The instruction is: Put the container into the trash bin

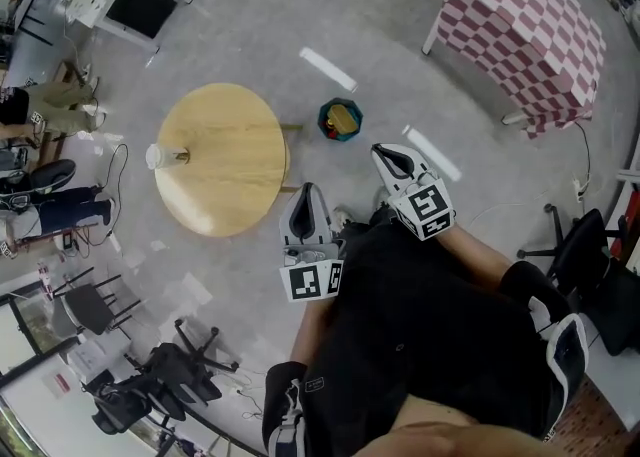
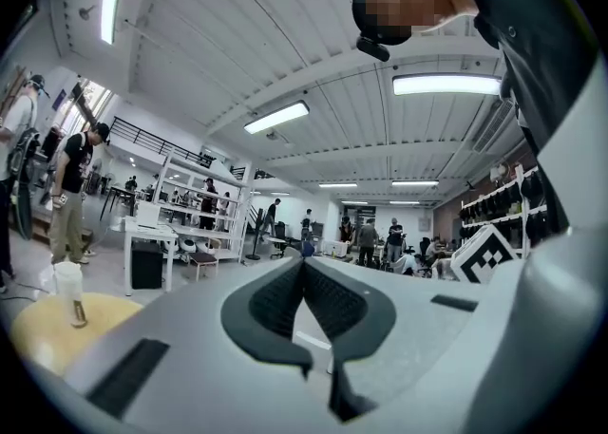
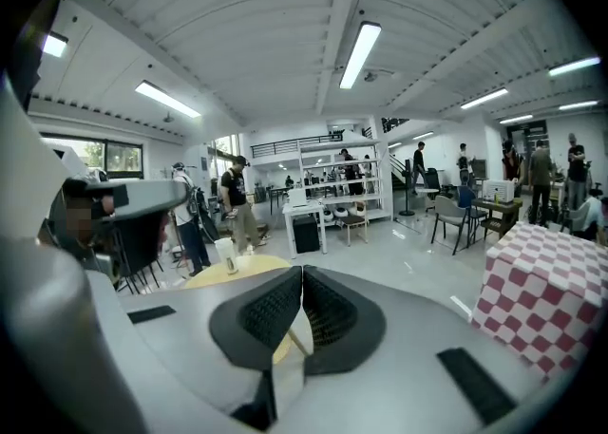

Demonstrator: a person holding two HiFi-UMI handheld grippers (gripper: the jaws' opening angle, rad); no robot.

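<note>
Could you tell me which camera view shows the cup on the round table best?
The left gripper view: the cup stands large, side-on. The head view shows it small from above; the right gripper view, small and distant.

My head camera looks steeply down; those on my left gripper [image 1: 307, 191] and right gripper [image 1: 386, 152] face roughly level, sharing the round table [image 1: 220, 160].

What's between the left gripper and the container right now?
Only bare tabletop, as the head view shows. The container stands at its edge, on the side away from the left gripper.
</note>
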